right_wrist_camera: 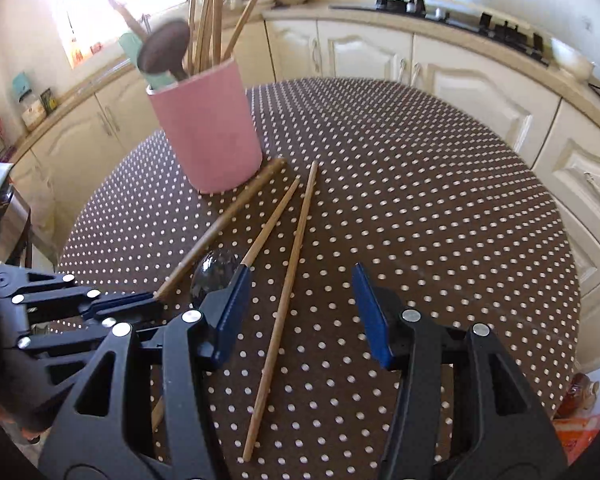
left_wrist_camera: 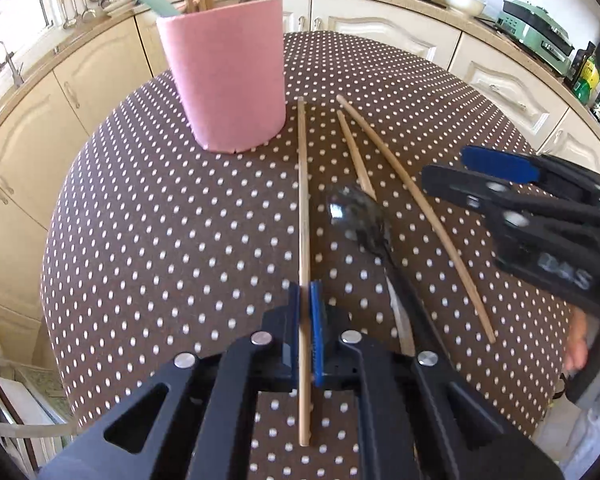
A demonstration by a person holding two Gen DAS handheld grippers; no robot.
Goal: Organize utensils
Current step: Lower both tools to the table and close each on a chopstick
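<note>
A pink holder stands on the dotted round table, with several chopsticks, a mint handle and a ladle in it. Three wooden chopsticks and a dark metal spoon lie in front of it. My left gripper is shut on the leftmost chopstick, near its lower end. My right gripper hangs open just above the table. The long right chopstick lies between its fingers, untouched. The short middle chopstick runs under the left finger.
Cream kitchen cabinets and a worktop ring the table on the far side. A hob and a green appliance sit on the worktop. A person's hand shows at the table's right edge.
</note>
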